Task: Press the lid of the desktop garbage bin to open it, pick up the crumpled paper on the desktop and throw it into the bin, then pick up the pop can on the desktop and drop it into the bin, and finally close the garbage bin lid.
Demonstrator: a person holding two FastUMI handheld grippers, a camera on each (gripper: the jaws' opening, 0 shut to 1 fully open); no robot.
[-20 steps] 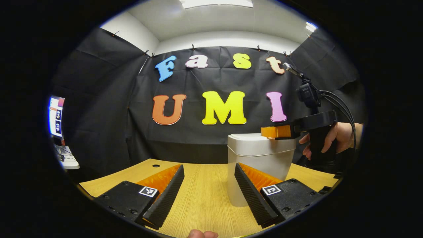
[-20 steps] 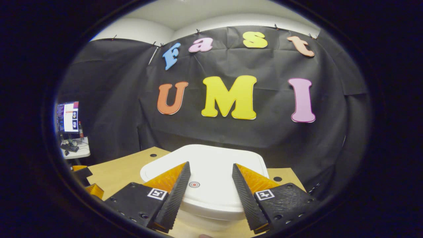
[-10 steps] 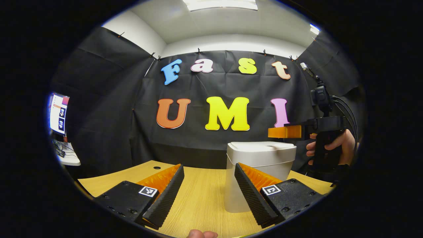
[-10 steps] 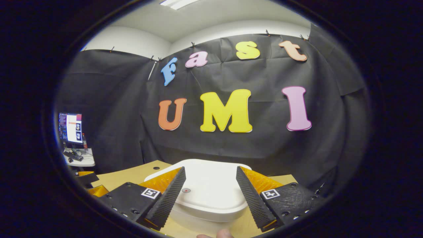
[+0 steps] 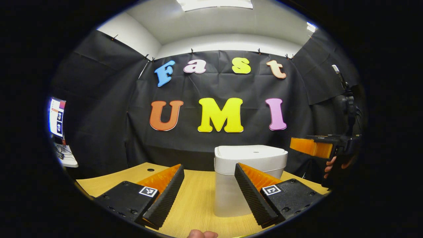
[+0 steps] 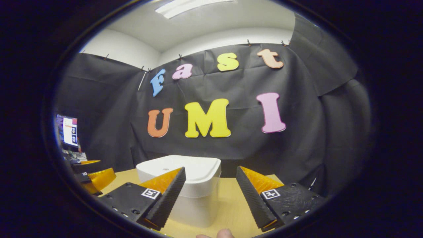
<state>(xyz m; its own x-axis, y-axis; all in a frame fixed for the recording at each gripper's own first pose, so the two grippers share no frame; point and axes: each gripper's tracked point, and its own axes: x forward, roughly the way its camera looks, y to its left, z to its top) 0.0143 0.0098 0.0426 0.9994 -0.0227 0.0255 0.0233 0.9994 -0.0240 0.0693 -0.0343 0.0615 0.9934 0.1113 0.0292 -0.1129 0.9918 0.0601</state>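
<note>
The white garbage bin (image 5: 250,178) stands on the wooden table (image 5: 198,198) with its lid (image 5: 251,152) down, contents hidden. The left gripper (image 5: 207,195) and right gripper (image 6: 209,196) both gape wide, holding nothing, near the bin.

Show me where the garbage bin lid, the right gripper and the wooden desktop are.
garbage bin lid (image 5: 251,151), left gripper view, on its flat white top.
right gripper (image 6: 210,195), right gripper view, midway between its open fingertips.
wooden desktop (image 5: 198,195), left gripper view, on bare wood between the fingers.
</note>
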